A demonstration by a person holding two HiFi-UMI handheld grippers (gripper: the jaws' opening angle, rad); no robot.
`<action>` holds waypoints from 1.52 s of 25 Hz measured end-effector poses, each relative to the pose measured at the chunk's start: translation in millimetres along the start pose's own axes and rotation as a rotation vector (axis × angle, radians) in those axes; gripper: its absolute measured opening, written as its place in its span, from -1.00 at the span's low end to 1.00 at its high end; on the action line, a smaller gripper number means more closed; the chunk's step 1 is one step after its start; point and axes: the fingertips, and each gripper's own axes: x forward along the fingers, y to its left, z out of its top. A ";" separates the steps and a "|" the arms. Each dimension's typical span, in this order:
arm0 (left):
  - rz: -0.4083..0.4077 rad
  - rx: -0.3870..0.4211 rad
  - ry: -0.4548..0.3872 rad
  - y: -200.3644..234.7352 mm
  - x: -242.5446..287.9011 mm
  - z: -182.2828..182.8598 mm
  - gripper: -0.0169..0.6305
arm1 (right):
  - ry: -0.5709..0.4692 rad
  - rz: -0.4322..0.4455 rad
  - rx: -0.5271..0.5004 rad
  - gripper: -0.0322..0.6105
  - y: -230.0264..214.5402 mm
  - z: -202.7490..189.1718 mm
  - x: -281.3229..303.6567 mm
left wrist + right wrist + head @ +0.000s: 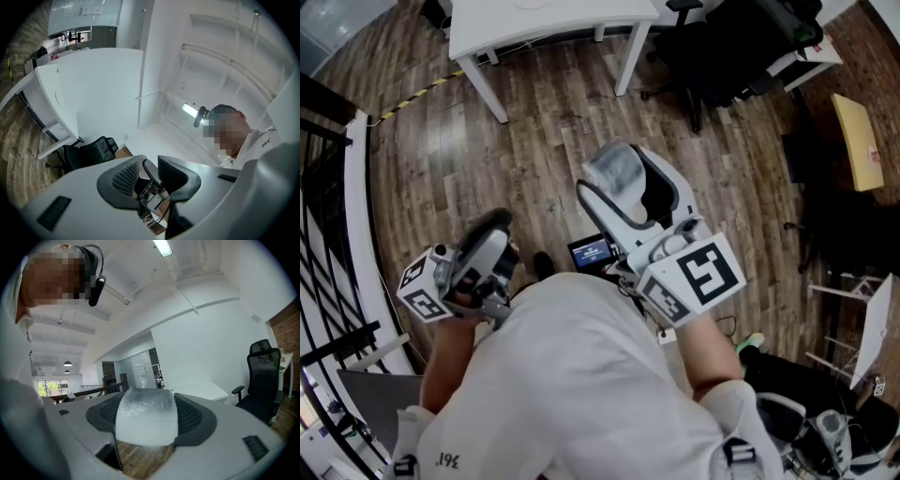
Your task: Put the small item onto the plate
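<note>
Floor [553,122] of dark wood planks lies under both my tools, which I hold up in front of my white shirt [581,375]. Well ahead of them stands a white counter [544,19] on white legs, and ahead and to the right of my right tool [623,183] stands a black chair [722,47]. Far off to that tool's right lies a flat tan box [857,141]. A black railing [328,234] runs along the floor to the left of my left tool [149,165].

My right tool is the higher of the two and points up and away from me. Its jaws are pressed onto the item [146,416], a frosted, whitish lump with a rounded top. It fills the gap between the dark ribbed pads [194,416] and touches both.

My left tool sits lower and close to my body. Its jaws stand only a narrow slit apart and pinch nothing; through the slit I see some wires and metal parts beyond.

Between the two tools, low down near my shirt, sits a small lit screen [591,251].
</note>
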 end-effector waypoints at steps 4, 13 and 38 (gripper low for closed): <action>0.044 0.007 0.022 7.5 -3.0 -3.6 -0.59 | 0.004 -0.002 0.000 0.08 -2.6 -1.9 2.8; 0.077 0.007 0.045 16.1 -2.0 -6.9 -0.58 | 0.001 -0.012 0.008 0.08 -12.0 -2.9 6.2; 0.105 0.024 0.041 12.9 42.5 -60.7 -0.58 | 0.015 -0.027 0.039 0.08 -67.1 -9.0 -60.3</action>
